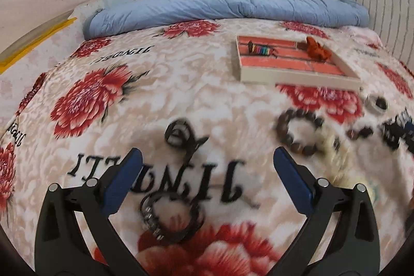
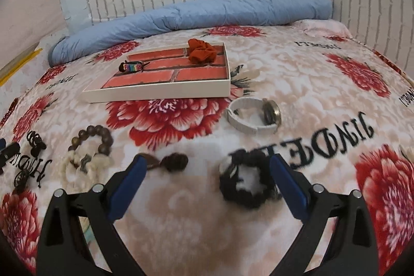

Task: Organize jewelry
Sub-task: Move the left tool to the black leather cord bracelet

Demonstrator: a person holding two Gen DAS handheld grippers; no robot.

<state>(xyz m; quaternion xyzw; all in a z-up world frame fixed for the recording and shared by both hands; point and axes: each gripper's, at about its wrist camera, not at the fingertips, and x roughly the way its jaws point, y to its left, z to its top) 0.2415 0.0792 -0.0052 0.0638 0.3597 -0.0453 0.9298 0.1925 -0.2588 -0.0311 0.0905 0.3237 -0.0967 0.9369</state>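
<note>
A shallow white tray [image 1: 297, 78] [image 2: 160, 92] with a red brick-pattern floor lies on the flowered bedspread; inside are a rainbow bracelet [image 1: 261, 47] [image 2: 132, 67] and an orange scrunchie [image 1: 317, 48] [image 2: 201, 51]. My left gripper [image 1: 207, 167] is open above a dark studded bracelet [image 1: 169, 217], with a dark ring-shaped piece [image 1: 181, 133] ahead and a brown bead bracelet [image 1: 297, 131] [image 2: 91, 140] to the right. My right gripper [image 2: 207, 170] is open; a black scrunchie [image 2: 245, 180] lies beside its right finger and a brown hair tie [image 2: 168, 162] by its left finger. A white-strap watch [image 2: 254, 115] lies further ahead.
A rolled blue quilt [image 1: 220, 9] [image 2: 186, 14] lies along the back by the brick-pattern wall. A cream knitted band [image 2: 82, 167] and small dark pieces [image 2: 36, 142] lie left of the right gripper. A yellow edge [image 1: 33, 43] shows at far left.
</note>
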